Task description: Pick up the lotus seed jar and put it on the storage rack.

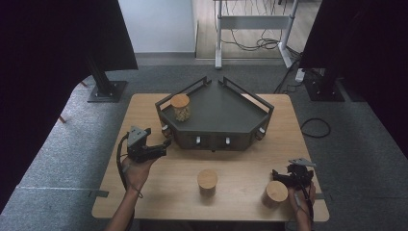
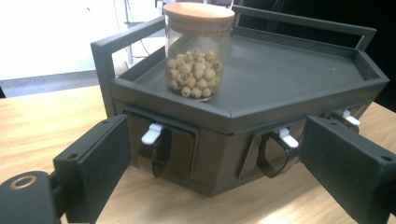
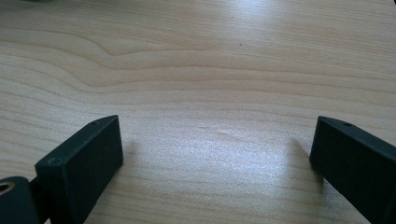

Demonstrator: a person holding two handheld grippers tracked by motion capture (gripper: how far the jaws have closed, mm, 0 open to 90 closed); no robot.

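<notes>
Judging by layout, one jar (image 1: 181,107) sits on the rack (image 1: 226,113)'s top left corner while two jars (image 1: 207,181) (image 1: 276,193) wait on the table (image 1: 159,192), so roughly a third done. Left gripper (image 1: 162,147) is wide and empty just off the rack; right gripper (image 1: 279,176) is wide and empty by the right jar. Left gripper view shows the rack's white-tabbed scoops (image 2: 152,144), barely visible from above.

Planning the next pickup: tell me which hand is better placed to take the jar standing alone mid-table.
Right, probably. The right tongs are open near the table's front edge, closer to the middle jar; the left tongs point at the rack.
</notes>
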